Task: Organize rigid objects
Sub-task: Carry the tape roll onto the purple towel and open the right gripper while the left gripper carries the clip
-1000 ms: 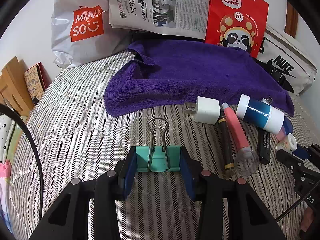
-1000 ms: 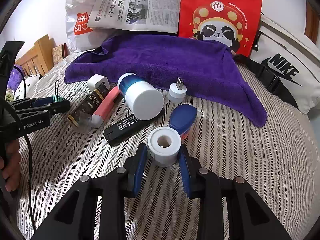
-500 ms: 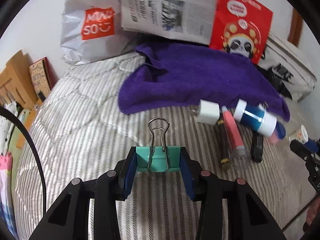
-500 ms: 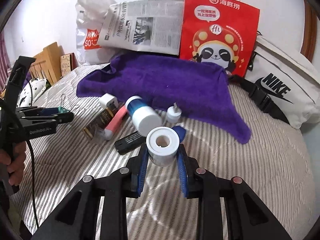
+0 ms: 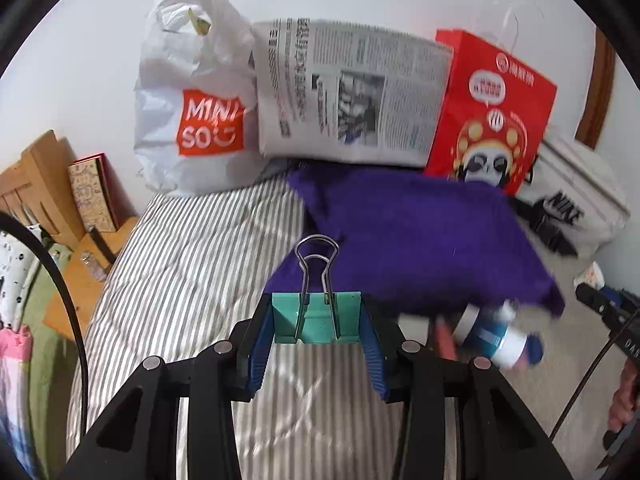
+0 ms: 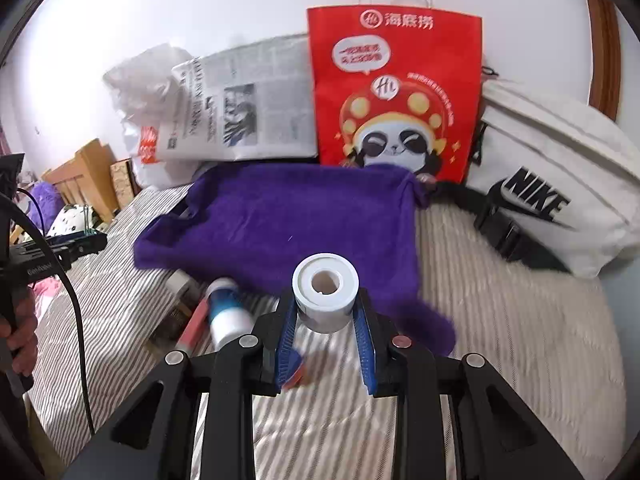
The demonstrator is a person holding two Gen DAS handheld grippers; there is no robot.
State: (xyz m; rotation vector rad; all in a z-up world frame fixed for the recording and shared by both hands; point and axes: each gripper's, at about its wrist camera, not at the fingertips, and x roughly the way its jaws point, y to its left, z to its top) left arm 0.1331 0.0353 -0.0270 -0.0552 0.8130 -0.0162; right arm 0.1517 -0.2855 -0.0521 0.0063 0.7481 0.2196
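teal binder clip (image 5: 316, 317) clamped in left gripper (image 5: 316, 340), white roll (image 6: 325, 297) in right gripper (image 6: 325, 320)

"MINISO" on the white plastic bag (image 5: 192, 92); "NIKE" (black swoosh too) on the white pouch (image 6: 560, 184).

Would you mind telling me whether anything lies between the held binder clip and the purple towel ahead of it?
Nothing visible does: the binder clip in the left gripper faces the towel directly, with only striped bedding below.
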